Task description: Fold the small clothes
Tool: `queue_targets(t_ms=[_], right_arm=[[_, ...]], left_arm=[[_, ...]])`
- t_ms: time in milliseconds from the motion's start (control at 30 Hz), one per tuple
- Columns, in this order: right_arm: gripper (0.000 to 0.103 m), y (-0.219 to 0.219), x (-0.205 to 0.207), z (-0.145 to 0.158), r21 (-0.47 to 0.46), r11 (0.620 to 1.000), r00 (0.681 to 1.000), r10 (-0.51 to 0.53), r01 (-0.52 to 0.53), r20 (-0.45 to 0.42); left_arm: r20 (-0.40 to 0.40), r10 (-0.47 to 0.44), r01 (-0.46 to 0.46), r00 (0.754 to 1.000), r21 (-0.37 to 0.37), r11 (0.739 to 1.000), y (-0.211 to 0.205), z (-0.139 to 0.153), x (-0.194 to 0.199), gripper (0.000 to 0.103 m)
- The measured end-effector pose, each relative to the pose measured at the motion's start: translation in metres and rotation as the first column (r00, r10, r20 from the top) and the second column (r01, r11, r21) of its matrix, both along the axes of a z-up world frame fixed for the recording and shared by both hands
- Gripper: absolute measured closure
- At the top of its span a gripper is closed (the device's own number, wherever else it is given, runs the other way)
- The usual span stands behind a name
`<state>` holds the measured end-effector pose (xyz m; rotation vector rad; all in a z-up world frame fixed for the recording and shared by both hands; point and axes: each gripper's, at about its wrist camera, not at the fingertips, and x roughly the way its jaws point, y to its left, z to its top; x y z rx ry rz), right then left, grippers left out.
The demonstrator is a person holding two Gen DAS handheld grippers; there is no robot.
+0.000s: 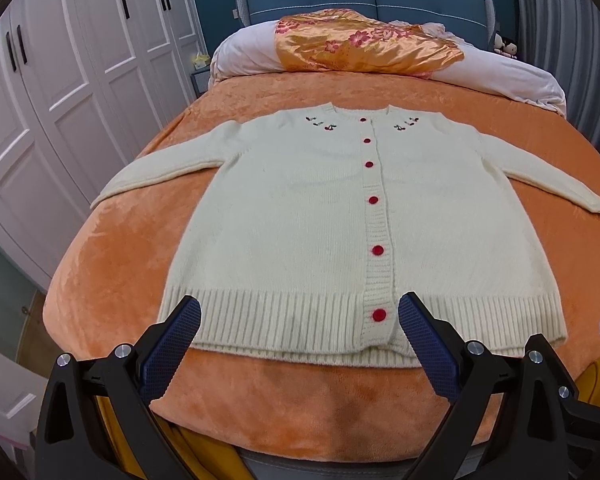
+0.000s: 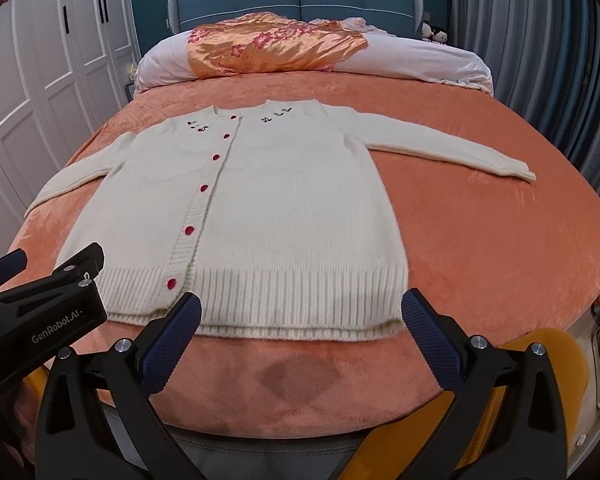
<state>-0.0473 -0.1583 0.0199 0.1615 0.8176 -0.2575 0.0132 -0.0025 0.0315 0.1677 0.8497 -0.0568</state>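
Left gripper [image 1: 299, 317]: nearest the lens; I hold its jaws spread wide with nothing between them, low over the near edge of the bed, ready to close on cloth.
Right gripper [image 2: 301, 314]: jaws likewise spread and empty; I keep it level with the left so both can take the hem together.
Cardigan [image 1: 340, 216]: task garment, cream knit, lying flat and face up just ahead of both pairs of jaws, buttoned, collar at the far end.
Ribbed hem [image 1: 300, 320]: closest part to the jaws, which is why I judge it the first grasp.
Sleeves [image 2: 452, 148]: spread out to either side, so they likely fold in first.
Blanket [image 1: 112, 248]: orange plush, under everything, soft footing.
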Motion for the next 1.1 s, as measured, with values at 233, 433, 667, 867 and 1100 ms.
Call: queue_targets(t_ms=[233,433,667,867,1100], right_arm=[[0.005,0.006,0.003,0.007,-0.01,0.999,0.999,0.036,-0.036,-0.003],[0.005,0.008,0.006,0.008,-0.03,0.999,0.999,0.045,-0.045,-0.009],[0.005,-0.019,0.004,0.008,0.019,0.999,0.999,-0.03,0.031,-0.018],[0.005,-0.014,0.006,0.011,0.007,1.0,1.0,-0.015,0.015,-0.014],[0.005,-0.008,0.01,0.012,-0.01,1.0,1.0,0.01,-0.01,-0.014]], left_arm=[[0.0,-0.024,0.024,1.0,-0.004,1.0,-0.006,0.01,-0.001,0.006],[0.005,-0.017,0.017,1.0,-0.004,1.0,-0.009,0.014,0.003,0.007],[-0.008,0.009,-0.009,1.0,-0.008,1.0,-0.004,0.013,0.013,0.007],[-0.018,0.001,-0.001,1.0,-0.001,1.0,-0.006,0.009,0.014,0.007],[-0.029,-0.002,0.002,1.0,-0.003,1.0,-0.008,0.007,0.016,0.007]])
